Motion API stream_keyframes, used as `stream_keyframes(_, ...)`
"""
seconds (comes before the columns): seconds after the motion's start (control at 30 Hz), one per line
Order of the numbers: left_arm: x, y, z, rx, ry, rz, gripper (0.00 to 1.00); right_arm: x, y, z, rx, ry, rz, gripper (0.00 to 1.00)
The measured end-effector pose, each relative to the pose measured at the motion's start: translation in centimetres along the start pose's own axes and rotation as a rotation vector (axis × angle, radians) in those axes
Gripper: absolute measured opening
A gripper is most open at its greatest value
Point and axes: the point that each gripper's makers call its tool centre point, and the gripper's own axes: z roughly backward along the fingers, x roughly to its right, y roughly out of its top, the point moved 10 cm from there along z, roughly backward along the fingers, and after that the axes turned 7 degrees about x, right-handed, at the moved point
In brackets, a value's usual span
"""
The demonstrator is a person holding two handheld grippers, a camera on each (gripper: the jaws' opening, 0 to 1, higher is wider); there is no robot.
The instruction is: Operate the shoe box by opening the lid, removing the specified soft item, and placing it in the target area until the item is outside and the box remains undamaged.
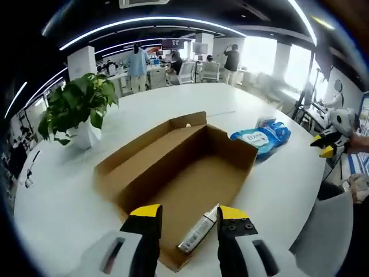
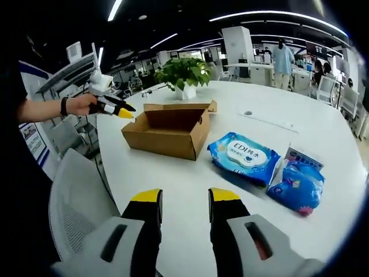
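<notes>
1. Fingers of the left gripper point(image 1: 185, 218) stood moderately apart and empty, touching nothing; just beyond and between their yellow tips lay a slim silver tube point(image 1: 197, 232) on the floor of the shoe box point(image 1: 179, 176).
2. Fingers of the right gripper point(image 2: 183, 202) were parted about as much, holding nothing, poised above bare white table point(image 2: 173, 173) short of everything else.
3. Ahead of the left fingers, the box stood open, its lid folded back on the far side and its floor otherwise bare as far as could be seen.
4. Beyond the right fingers and a little to their right lay a blue wipes pack point(image 2: 243, 156), with a second blue soft pack point(image 2: 300, 186) just beside it, both outside the box on the table.
5. Judged from this, the opening was done and a soft item already lay outside; whether that was the specified one could not be told.
6. Any next move would call for either gripper to keep its jaws off the cardboard walls.
7. Farthest off, a potted plant point(image 1: 78, 112) stood past the box.
</notes>
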Motion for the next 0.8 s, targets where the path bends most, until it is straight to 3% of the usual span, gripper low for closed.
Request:
stream_keyframes(0.27,0.2,0.3,-1.6,-0.041,-0.057,-0.061,0.39,0.5,-0.3,1.2,0.01,-0.026,-0.01,0.29)
stream_keyframes(0.53,-0.3,-0.6,-3.7,-0.134,-0.131,-0.153,0.4,-0.3,0.9,2.3,0.021,-0.033,0.012,0.3)
stream_keyframes(0.8,-1.4,-0.8,-5.9,-0.202,-0.224,-0.179,0.42,-1.1,2.5,3.9,0.055,-0.043,0.026,0.31)
